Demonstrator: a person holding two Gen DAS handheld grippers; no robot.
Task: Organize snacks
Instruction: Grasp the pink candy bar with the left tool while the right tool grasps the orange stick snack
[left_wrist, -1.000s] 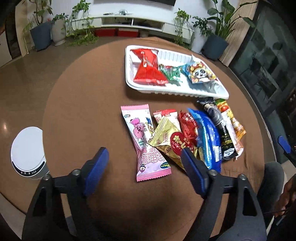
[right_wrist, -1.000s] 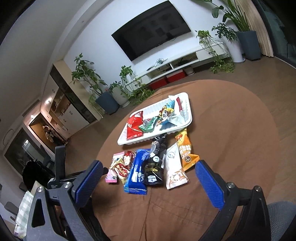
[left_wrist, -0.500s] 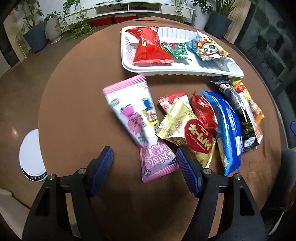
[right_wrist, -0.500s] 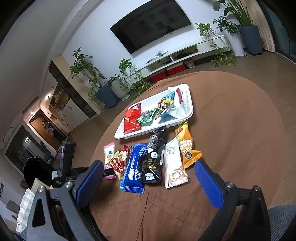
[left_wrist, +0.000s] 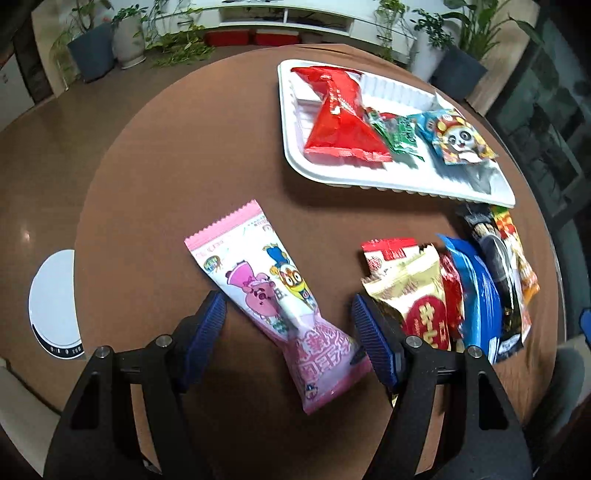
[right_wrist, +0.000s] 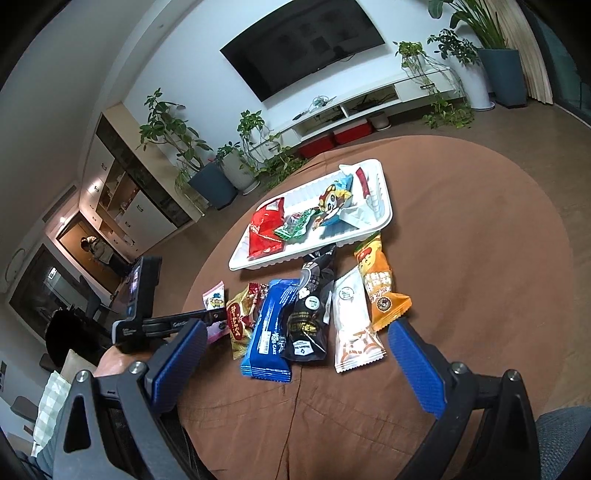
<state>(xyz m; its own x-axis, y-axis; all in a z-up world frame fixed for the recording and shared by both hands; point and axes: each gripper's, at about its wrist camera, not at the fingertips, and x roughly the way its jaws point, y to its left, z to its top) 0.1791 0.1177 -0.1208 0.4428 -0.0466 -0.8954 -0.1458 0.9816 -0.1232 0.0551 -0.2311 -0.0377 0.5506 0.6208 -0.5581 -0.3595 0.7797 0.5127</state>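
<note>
Looking down along our left gripper (left_wrist: 290, 317), we see its blue pads standing apart with the pink snack packet (left_wrist: 273, 299) lying between them on the brown tablecloth (left_wrist: 166, 155); neither pad presses the wrapper, though the right pad sits just beside the packet's lower end. The white tray (left_wrist: 332, 177) is our landmark: the pink packet lies well on the near side of it, slanted, its crimped top end pointing toward the tray's left corner. Inside the tray we count a red packet (left_wrist: 341, 118) at the left, a green one (left_wrist: 397, 134) beside it and a panda-printed one (left_wrist: 456, 138) further right. Along the tray's near edge, toward its right end, a row of snacks lies side by side and overlapping: a cream and red packet (left_wrist: 410, 291), a blue bar (left_wrist: 476, 291), a black packet (left_wrist: 496, 266) and an orange one (left_wrist: 517, 251) tucked against the tray rim.

Our right gripper (right_wrist: 295, 365) hangs wide and empty on the near side of that row, above the cloth, touching nothing. From its view a white packet (right_wrist: 352, 321) lies between the black and orange ones.
</note>
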